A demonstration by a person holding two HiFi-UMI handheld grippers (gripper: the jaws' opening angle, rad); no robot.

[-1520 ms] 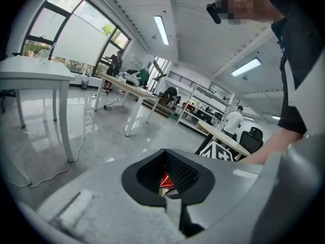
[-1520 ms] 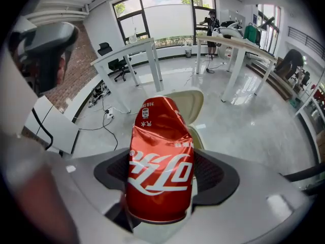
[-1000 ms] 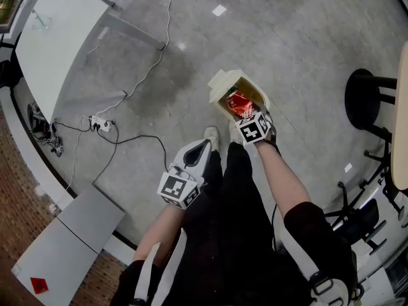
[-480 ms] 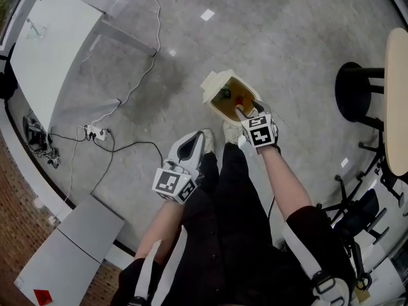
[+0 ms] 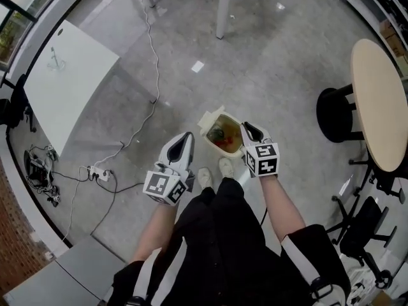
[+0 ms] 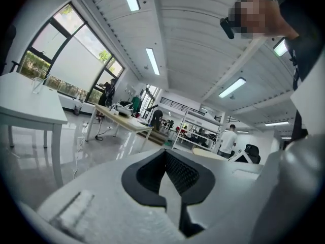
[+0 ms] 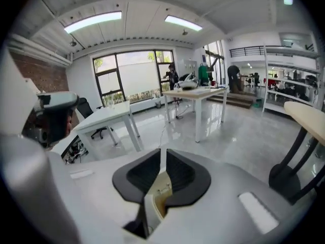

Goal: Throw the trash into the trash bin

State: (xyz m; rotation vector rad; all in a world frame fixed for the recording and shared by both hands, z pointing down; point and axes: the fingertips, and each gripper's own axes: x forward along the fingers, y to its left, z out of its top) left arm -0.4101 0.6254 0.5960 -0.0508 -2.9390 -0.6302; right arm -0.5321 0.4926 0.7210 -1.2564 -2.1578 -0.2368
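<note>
The cream trash bin (image 5: pixel 208 121) stands open on the floor just ahead of the person's shoes. Red trash (image 5: pixel 222 145) lies inside it among darker scraps. My right gripper (image 5: pixel 247 130) hovers above the bin's right rim; its jaws have just been closing, and they now meet with nothing between them. In the right gripper view (image 7: pixel 161 154) only a sliver of the bin (image 7: pixel 160 196) shows through the slit. My left gripper (image 5: pixel 183 144) hangs to the left of the bin, shut and empty, and points out across the room in the left gripper view (image 6: pixel 165 154).
A white table (image 5: pixel 70 88) stands at the left, with cables and a power strip (image 5: pixel 99 173) on the floor beside it. A round beige table (image 5: pixel 382 101), a black stool (image 5: pixel 335 113) and an office chair (image 5: pixel 363 225) are at the right. Table legs (image 5: pixel 222 11) stand ahead.
The red trash left my right gripper and now lies in the bin. Both grippers lifted away from the bin, and the right jaws closed.
</note>
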